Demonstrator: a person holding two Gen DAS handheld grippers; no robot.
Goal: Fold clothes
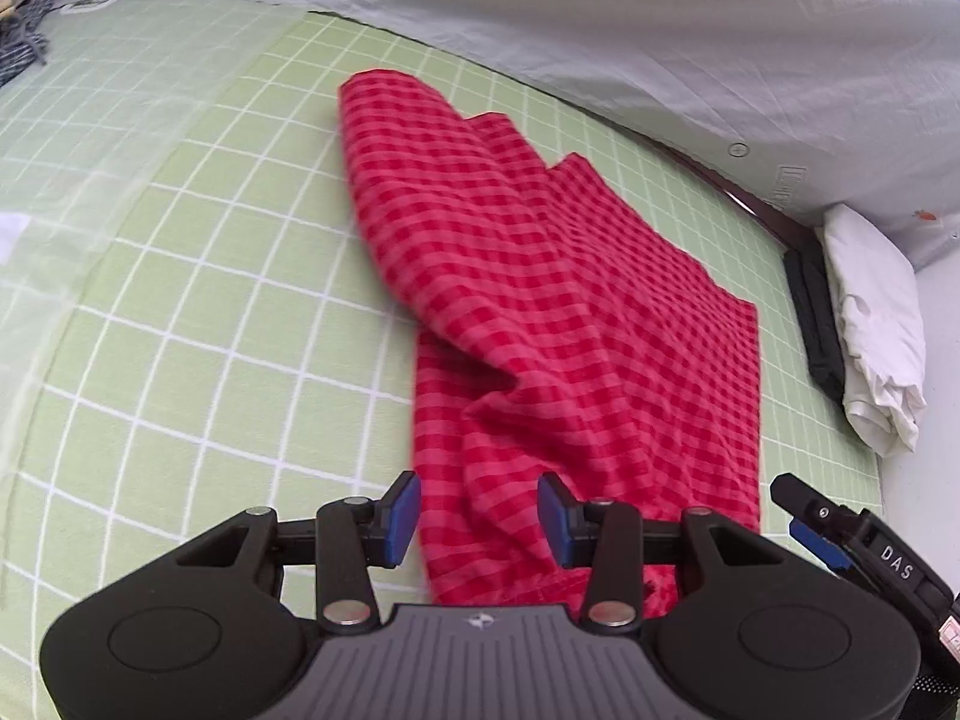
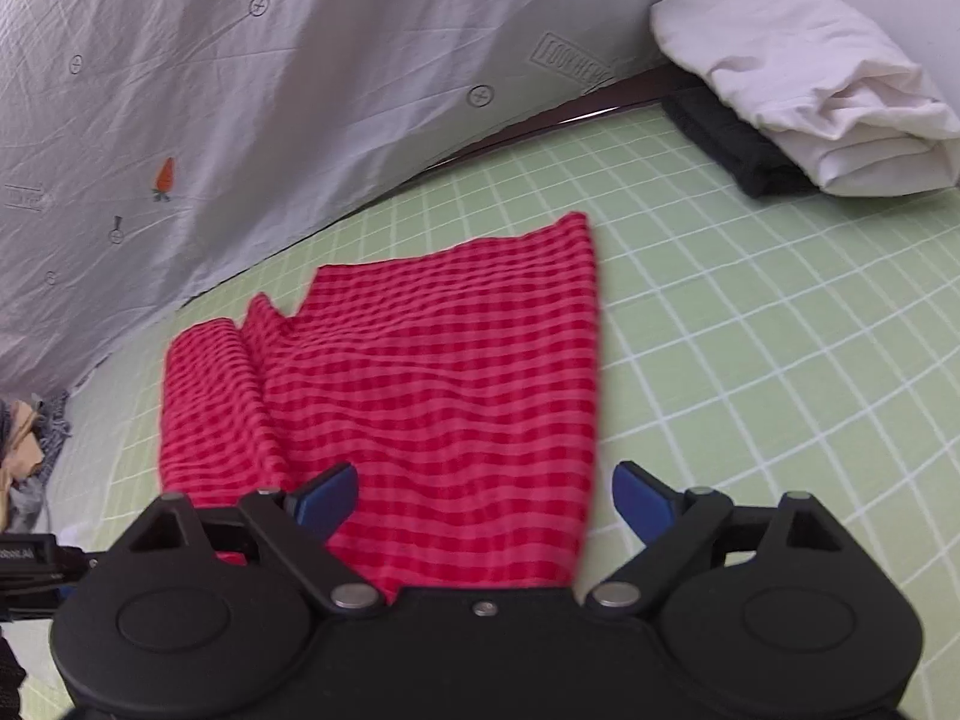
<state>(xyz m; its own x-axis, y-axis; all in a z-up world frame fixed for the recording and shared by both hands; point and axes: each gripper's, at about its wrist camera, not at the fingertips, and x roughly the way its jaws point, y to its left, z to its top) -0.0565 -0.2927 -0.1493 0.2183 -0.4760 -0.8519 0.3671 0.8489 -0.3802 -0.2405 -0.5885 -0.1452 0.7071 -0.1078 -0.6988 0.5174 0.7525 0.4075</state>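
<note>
A red checked garment (image 1: 540,312) lies partly folded and rumpled on the green grid bedsheet (image 1: 198,312). My left gripper (image 1: 479,516) is open, its blue pads on either side of the garment's near edge, holding nothing. The right gripper's tip (image 1: 810,516) shows at the lower right of the left wrist view. In the right wrist view the same garment (image 2: 432,384) lies ahead, and my right gripper (image 2: 483,501) is open wide over its near right edge, empty.
A folded white cloth (image 2: 810,78) on a dark folded garment (image 2: 726,144) sits at the bed's far corner. A pale printed sheet (image 2: 240,90) hangs along the far side. A loose pile of clothes (image 2: 30,444) lies at the left.
</note>
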